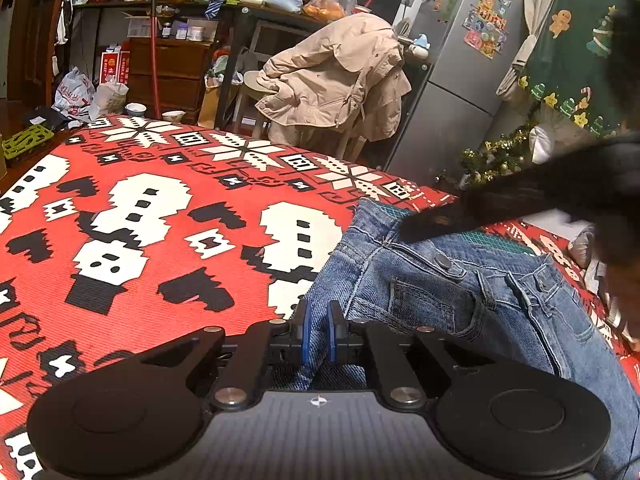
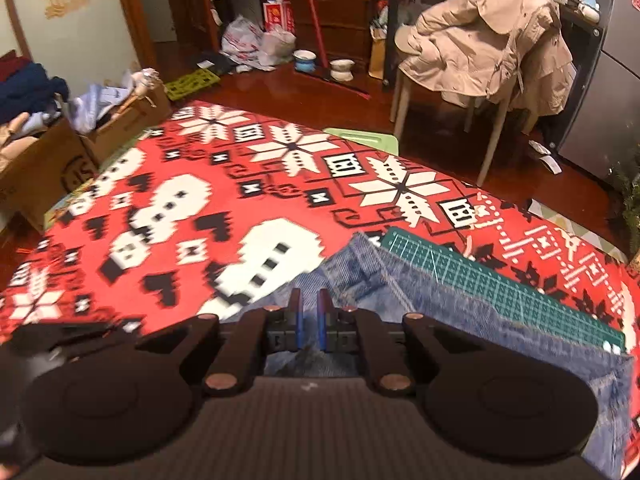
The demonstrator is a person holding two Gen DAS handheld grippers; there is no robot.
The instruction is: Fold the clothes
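The blue jeans lie on the red patterned surface, partly over a green cutting mat. The left gripper pinches a fold of denim — its fingers nearly closed; the right gripper likewise clamps denim at the jeans' edge.

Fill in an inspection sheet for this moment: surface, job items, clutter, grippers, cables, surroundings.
Surface: red patterned cloth covering the table.
Job's things: blue jeans lying partly bunched, waistband button showing.
Clutter: green cutting mat under the jeans' far edge.
Grippers: left gripper and right gripper each shut on a fold of denim.
Cables: nothing seen.
Surroundings: beige coat draped on a chair, grey fridge, cardboard boxes.
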